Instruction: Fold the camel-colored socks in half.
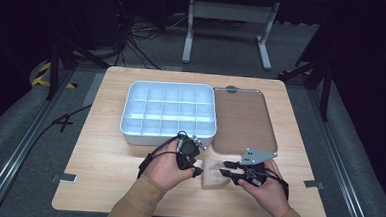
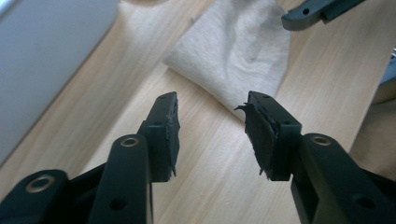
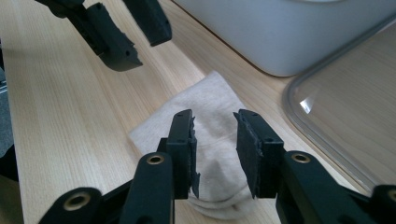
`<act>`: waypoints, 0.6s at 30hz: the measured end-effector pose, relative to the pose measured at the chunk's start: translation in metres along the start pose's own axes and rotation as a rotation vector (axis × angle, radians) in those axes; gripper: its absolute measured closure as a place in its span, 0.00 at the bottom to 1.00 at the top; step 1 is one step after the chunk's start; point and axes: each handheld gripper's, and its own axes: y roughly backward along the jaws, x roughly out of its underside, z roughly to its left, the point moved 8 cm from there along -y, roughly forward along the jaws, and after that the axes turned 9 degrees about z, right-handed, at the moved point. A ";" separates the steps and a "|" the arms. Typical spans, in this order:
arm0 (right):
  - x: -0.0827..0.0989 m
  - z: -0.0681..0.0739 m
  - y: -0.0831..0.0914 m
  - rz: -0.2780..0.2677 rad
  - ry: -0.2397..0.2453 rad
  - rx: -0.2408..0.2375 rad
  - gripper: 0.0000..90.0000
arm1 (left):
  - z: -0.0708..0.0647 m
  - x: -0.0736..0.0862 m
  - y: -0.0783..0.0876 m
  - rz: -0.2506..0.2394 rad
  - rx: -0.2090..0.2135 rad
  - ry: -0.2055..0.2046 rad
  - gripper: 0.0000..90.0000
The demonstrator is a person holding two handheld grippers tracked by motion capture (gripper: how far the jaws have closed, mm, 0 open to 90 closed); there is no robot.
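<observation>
A small beige cloth (image 1: 211, 173) lies folded on the wooden table near the front edge, between my two hands. My left gripper (image 1: 197, 170) points at it from the left; in the left gripper view its jaws (image 2: 212, 105) stand open over bare wood, with nothing between them and the cloth (image 2: 238, 51) just beyond the tips. My right gripper (image 1: 228, 169) comes in from the right. Its jaws (image 3: 215, 119) stand apart over the cloth (image 3: 205, 107), one on each side of a raised fold, and the pads do not press on it.
A white compartment tray (image 1: 130, 130) stands behind the cloth, with a clear lid (image 1: 243, 118) lying flat to its right. In the right gripper view the tray wall (image 3: 289, 32) and the lid (image 3: 355, 107) lie close ahead. Bare wood stretches to the left and right of my hands.
</observation>
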 end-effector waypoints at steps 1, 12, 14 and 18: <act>0.000 0.001 -0.001 -0.001 0.000 0.000 0.75 | 0.000 0.001 0.000 0.000 -0.003 0.008 0.59; 0.001 0.006 -0.011 0.024 -0.026 -0.032 0.88 | 0.010 0.013 -0.006 0.049 -0.026 0.081 0.65; 0.001 0.008 -0.014 0.028 -0.031 -0.044 0.91 | 0.012 0.015 -0.007 0.064 -0.035 0.079 0.66; 0.001 0.009 -0.021 0.045 -0.044 -0.051 0.95 | 0.013 0.017 -0.012 0.079 -0.026 0.074 0.68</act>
